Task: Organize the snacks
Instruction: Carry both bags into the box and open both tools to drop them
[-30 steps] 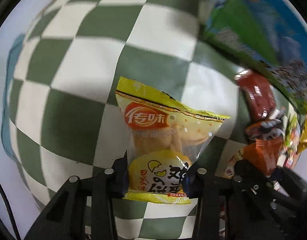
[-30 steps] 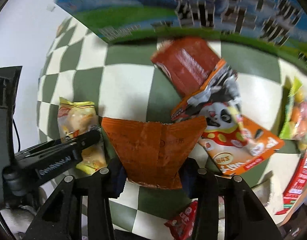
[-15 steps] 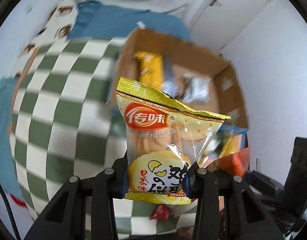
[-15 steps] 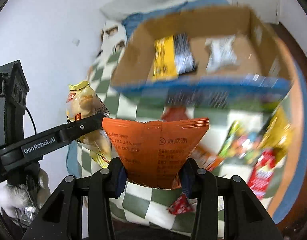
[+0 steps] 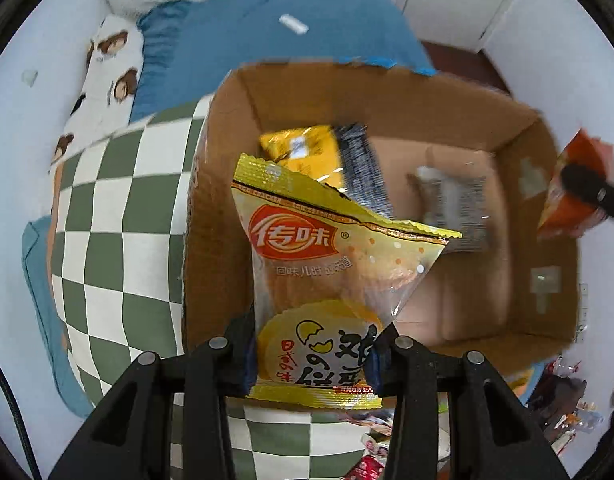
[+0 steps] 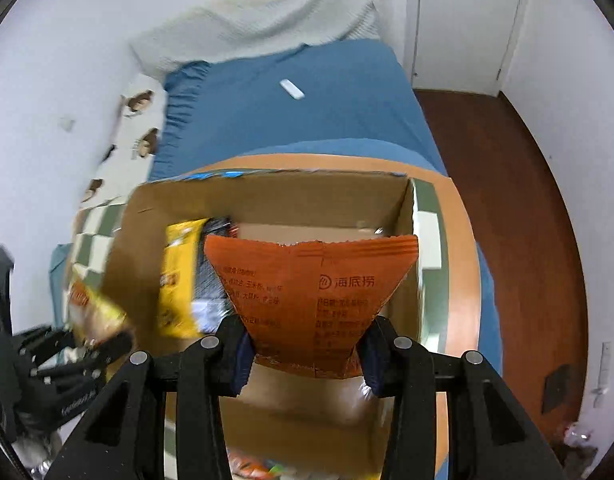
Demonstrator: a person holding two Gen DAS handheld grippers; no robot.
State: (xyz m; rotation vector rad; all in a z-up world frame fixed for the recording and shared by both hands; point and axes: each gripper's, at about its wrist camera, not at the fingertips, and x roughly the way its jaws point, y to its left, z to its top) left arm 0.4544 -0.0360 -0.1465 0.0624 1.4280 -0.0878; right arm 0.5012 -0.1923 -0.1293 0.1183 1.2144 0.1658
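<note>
Left wrist view: left gripper (image 5: 313, 354) clamped on the lower part of a yellow snack packet (image 5: 327, 280), pads pressing its two side edges. Packet stands upright between the jaws; red oval logo near the top, clear window showing pale biscuits. Packet hangs above the near left corner of an open cardboard box (image 5: 387, 92). Inside the box: a yellow bag (image 5: 303, 150) against the far left, a dark striped packet (image 5: 363, 168) beside it, a silver-grey packet (image 5: 455, 204) further right; all three blurred. Box sits on a green-and-white checked cloth (image 5: 119, 240) over the worktop. At the right edge, an orange packet (image 5: 571, 196) with a black finger of the other gripper across it, at the box's right wall. Loose wrappers (image 5: 563, 404) lie on the cloth at lower right, too blurred to identify. Blue bed (image 5: 267, 36) behind the box.

Right wrist view: right gripper (image 6: 307, 354) closed on the narrow lower end of the orange packet (image 6: 311, 284), which fans out wide toward its torn-looking top edge. Packet is held over the cardboard box (image 6: 275, 192), roughly above the middle. Yellow bag (image 6: 179, 276) visible inside, left. Left gripper (image 6: 87, 344) with its yellow snack packet (image 6: 91, 308) appears at lower left, blurred, by the box's left wall. Blue bed (image 6: 307, 120), a white door (image 6: 463, 20) and brown floor (image 6: 519, 220) beyond.
</note>
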